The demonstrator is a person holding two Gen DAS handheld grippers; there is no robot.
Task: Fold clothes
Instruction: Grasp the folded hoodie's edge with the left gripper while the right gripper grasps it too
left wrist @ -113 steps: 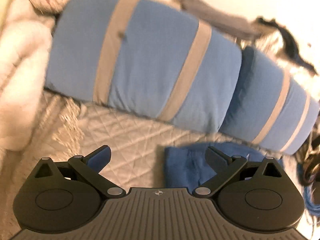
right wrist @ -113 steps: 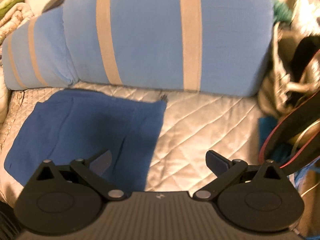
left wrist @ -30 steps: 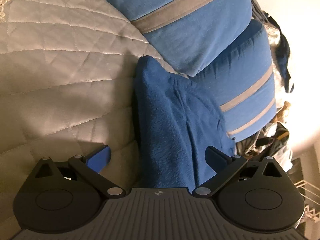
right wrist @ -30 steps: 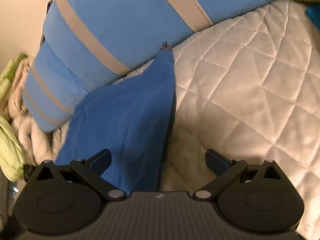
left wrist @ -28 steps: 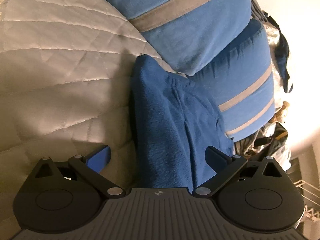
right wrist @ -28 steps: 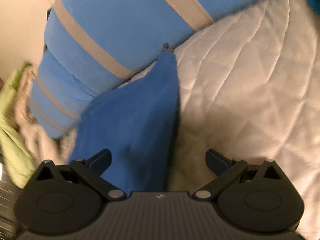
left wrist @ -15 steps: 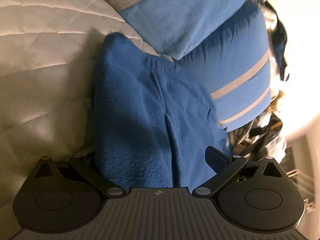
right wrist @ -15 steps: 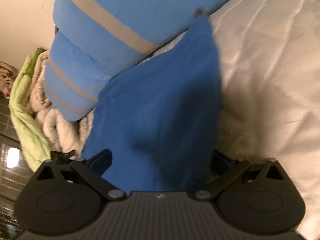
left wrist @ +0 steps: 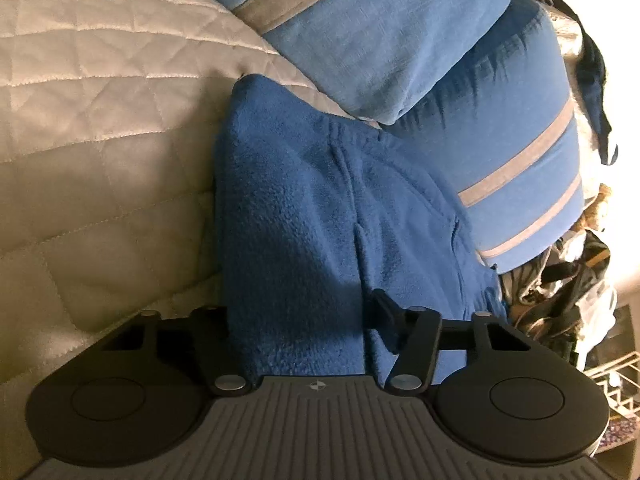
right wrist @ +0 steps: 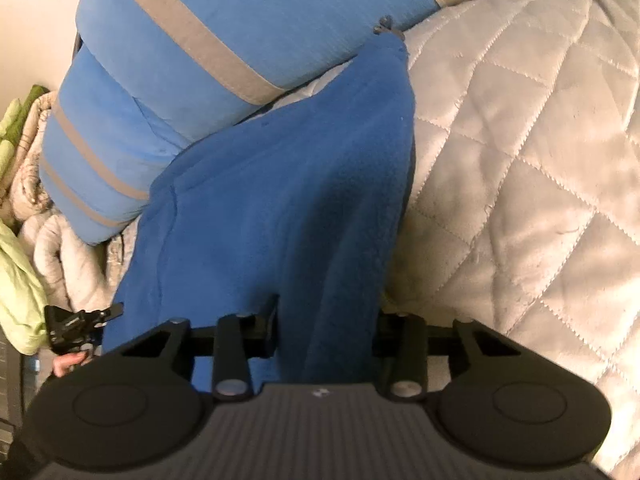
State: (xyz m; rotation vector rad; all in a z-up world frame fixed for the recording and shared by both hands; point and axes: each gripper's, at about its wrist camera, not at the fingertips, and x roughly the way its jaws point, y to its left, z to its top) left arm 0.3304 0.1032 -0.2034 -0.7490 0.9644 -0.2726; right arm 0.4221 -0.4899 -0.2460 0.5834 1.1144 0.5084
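Note:
A dark blue fleece garment [left wrist: 304, 200] lies on the quilted bed cover, and its far corner reaches the pillows. In the left wrist view my left gripper [left wrist: 304, 320] is shut on the garment's near edge; the cloth hides its left finger. In the right wrist view the same garment [right wrist: 280, 184] runs up from my right gripper [right wrist: 326, 328], which is shut on the near edge. The fleece bunches between the jaws and covers the right finger.
Two blue pillows with grey stripes [left wrist: 400, 40] [right wrist: 240, 20] lie along the garment's far side. The pale quilted cover [left wrist: 100, 120] [right wrist: 520, 160] spreads beside it. Light green bedding [right wrist: 20, 280] and a person's hand [right wrist: 66, 360] show at the left; dark clutter [left wrist: 560, 280] lies at the right.
Both grippers moved in onto the garment's near edge and went from open to shut on the fleece. The cloth now bunches between the fingers.

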